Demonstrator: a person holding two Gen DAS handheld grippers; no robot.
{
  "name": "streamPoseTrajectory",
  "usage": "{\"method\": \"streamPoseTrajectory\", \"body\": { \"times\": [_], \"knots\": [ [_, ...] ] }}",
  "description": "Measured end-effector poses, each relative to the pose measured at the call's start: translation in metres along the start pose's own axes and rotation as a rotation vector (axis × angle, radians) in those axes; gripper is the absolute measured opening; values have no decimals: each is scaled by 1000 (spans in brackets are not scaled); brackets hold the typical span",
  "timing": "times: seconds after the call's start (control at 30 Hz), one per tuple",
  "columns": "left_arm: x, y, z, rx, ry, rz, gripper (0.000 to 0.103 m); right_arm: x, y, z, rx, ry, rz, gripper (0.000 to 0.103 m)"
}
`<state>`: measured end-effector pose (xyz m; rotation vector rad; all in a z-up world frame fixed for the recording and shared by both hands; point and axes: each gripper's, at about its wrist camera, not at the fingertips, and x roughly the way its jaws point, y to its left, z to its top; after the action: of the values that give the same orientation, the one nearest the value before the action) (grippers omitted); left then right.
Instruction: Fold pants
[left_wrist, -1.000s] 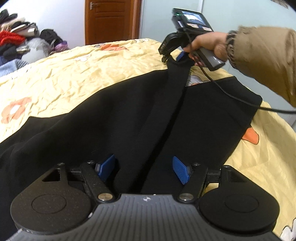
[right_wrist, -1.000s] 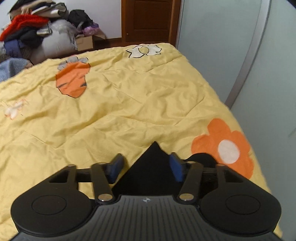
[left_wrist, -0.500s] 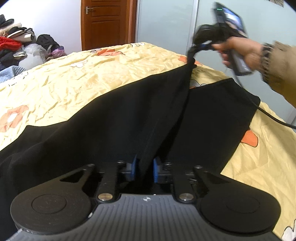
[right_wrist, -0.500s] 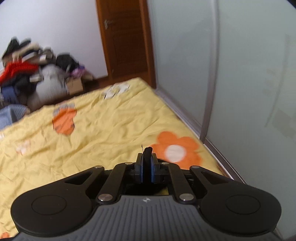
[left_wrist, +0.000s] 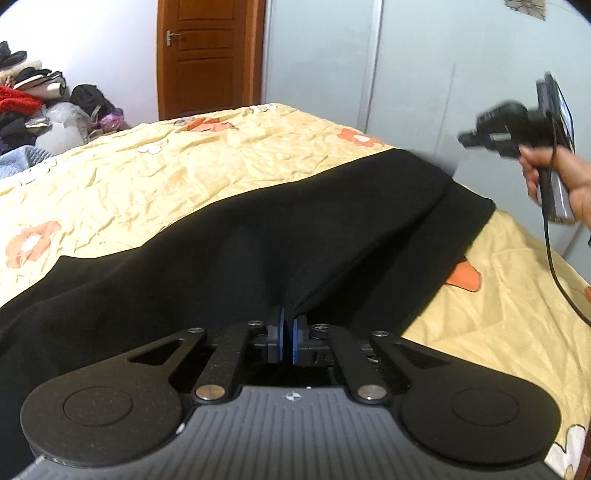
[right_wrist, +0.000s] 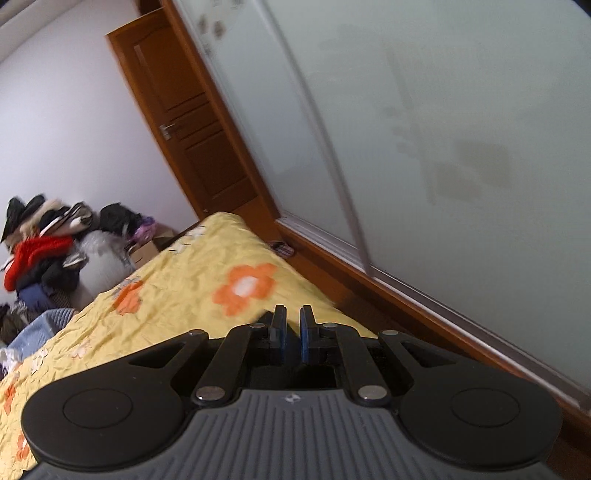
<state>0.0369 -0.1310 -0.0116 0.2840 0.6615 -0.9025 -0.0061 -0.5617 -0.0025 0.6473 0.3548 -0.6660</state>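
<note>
Black pants (left_wrist: 229, 236) lie spread across the yellow flowered bedspread (left_wrist: 147, 177). My left gripper (left_wrist: 287, 325) is shut on a fold of the pants at the near edge. My right gripper (left_wrist: 476, 138) appears in the left wrist view, blurred, held in the air beyond the far right end of the pants, apart from the cloth. In the right wrist view my right gripper (right_wrist: 292, 325) has its jaws nearly together with a narrow gap and no cloth between them; it is tilted, above the bed's edge (right_wrist: 317, 291).
A wooden door (left_wrist: 210, 55) and frosted glass panels (right_wrist: 443, 147) stand beyond the bed. A pile of clothes and bags (left_wrist: 33, 110) sits at the far left. A cable (left_wrist: 554, 266) hangs from the right gripper. The floor strip runs along the bed's right side.
The right gripper has let go of the pants edge and swung up and right. The lifted cloth has dropped flat on the bed. The left gripper stays shut on the pants.
</note>
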Motion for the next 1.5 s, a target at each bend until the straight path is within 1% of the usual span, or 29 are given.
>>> {"method": "streamPoseTrajectory", "body": {
  "times": [0.1, 0.13, 0.2, 0.27, 0.3, 0.33, 0.37, 0.4, 0.43, 0.5, 0.57, 0.67, 0.7, 0.73, 0.77, 0.8, 0.83, 0.87, 0.9, 1.0, 1.13, 1.23, 1.33, 1.5],
  "knots": [
    [-6, -3, -1, 23, -5, -10, 4, -7, -28, -11, 70, 23, -5, 8],
    [-6, -3, -1, 34, -6, -7, 4, -5, -33, -14, 74, 48, -3, 8],
    [-4, -4, -3, 41, 1, 11, 4, -3, -34, -21, 67, 100, 38, 8],
    [2, -3, -2, 25, 24, 27, 4, 4, -32, -27, 102, 150, 103, 11],
    [4, -3, -1, 18, 31, 30, 4, 9, -31, -29, 128, 165, 120, 17],
    [6, -2, -1, 15, 33, 35, 4, 13, -30, -31, 148, 171, 118, 29],
    [7, -3, 0, 18, 33, 48, 4, 18, -28, -33, 158, 181, 102, 39],
    [8, -3, 0, 24, 32, 59, 5, 22, -26, -35, 167, 190, 84, 61],
    [9, -4, 0, 33, 32, 69, 6, 26, -25, -38, 177, 191, 79, 69],
    [10, -4, -1, 46, 30, 84, 17, 29, -23, -42, 182, 184, 96, 69],
    [13, -4, -1, 48, 36, 91, 17, 31, -23, -45, 189, 184, 103, 68],
    [18, -3, -3, 36, 41, 96, 18, 38, -29, -47, 242, 170, 153, 67],
    [19, -2, -3, 30, 41, 97, 18, 43, -30, -47, 260, 163, 159, 62],
    [21, -2, -4, 23, 39, 99, 18, 47, -31, -48, 284, 151, 165, 45],
    [21, -1, -4, 15, 36, 98, 18, 52, -31, -48, 305, 149, 163, 34],
    [22, -1, -4, 5, 35, 97, 18, 57, -32, -49, 326, 150, 153, 14],
    [23, 0, -4, -6, 37, 92, 18, 60, -34, -51, 353, 138, 151, 7],
    [24, 2, -3, -19, 41, 85, 17, 61, -35, -53, 375, 128, 163, 7],
    [24, 4, -2, -32, 42, 82, 9, 61, -35, -54, 385, 110, 160, 7],
    [20, 8, -1, -50, 34, 51, 5, 46, -34, -55, 377, 39, 161, 6],
    [8, 4, 0, -21, 5, 18, 5, 16, -42, -48, 382, -28, 167, 6],
    [3, -4, -2, 13, 11, -2, 5, -5, -48, -47, 325, -31, 128, 6],
    [4, -10, -8, 36, 36, -12, 5, -21, -52, -48, 281, -27, 101, 6],
    [5, -15, -15, 71, 49, -5, 5, -23, -59, -54, 255, 4, 60, 6]
  ]
}}
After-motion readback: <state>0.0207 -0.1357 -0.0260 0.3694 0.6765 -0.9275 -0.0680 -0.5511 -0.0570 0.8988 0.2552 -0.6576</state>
